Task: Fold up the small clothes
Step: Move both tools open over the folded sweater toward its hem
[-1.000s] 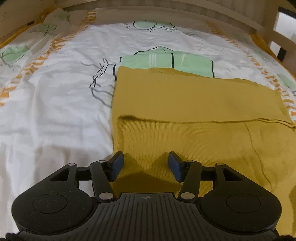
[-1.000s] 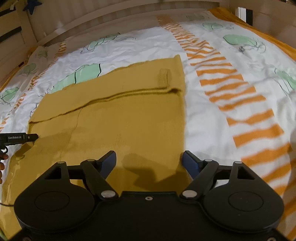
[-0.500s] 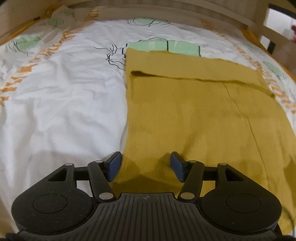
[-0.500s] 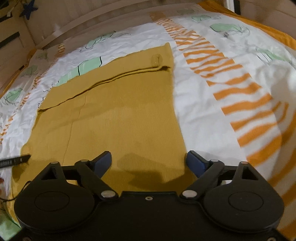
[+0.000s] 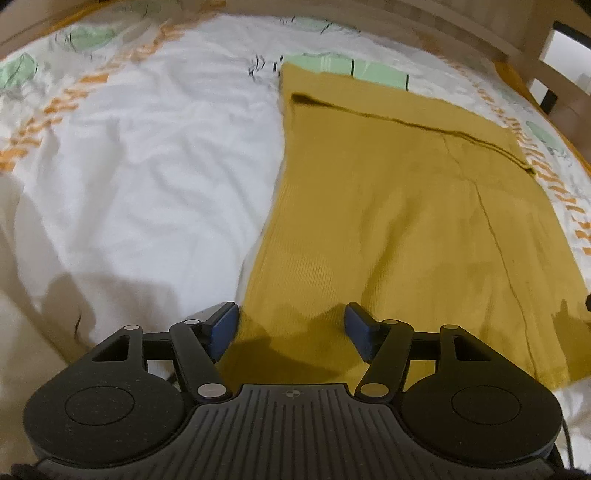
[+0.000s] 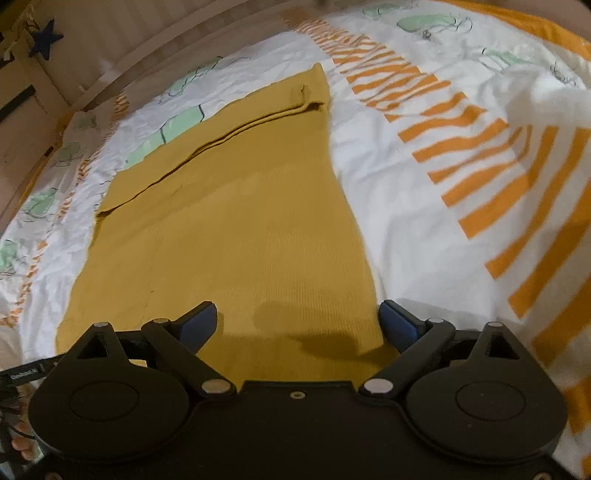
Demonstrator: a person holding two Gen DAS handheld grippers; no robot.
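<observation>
A mustard-yellow knit garment (image 5: 399, 206) lies flat on the bed, its far edge folded over into a band. In the left wrist view my left gripper (image 5: 291, 326) hovers above the garment's near left corner, jaws opening, nothing pressed between the blue pads (image 5: 221, 325). In the right wrist view the same garment (image 6: 236, 229) spreads ahead, and my right gripper (image 6: 297, 323) hangs over its near right corner. Its jaws stand wide and are still opening, with cloth below them but not gripped.
The bedsheet (image 5: 140, 173) is white with orange stripes (image 6: 491, 177) and green prints. A wooden bed rail (image 5: 461, 29) runs along the far side. Part of the other gripper (image 6: 22, 373) and fingers of a hand show at the lower left of the right wrist view.
Both grippers have drawn back toward the garment's near edge and opened wider. The folded band now lies farther away in both views.
</observation>
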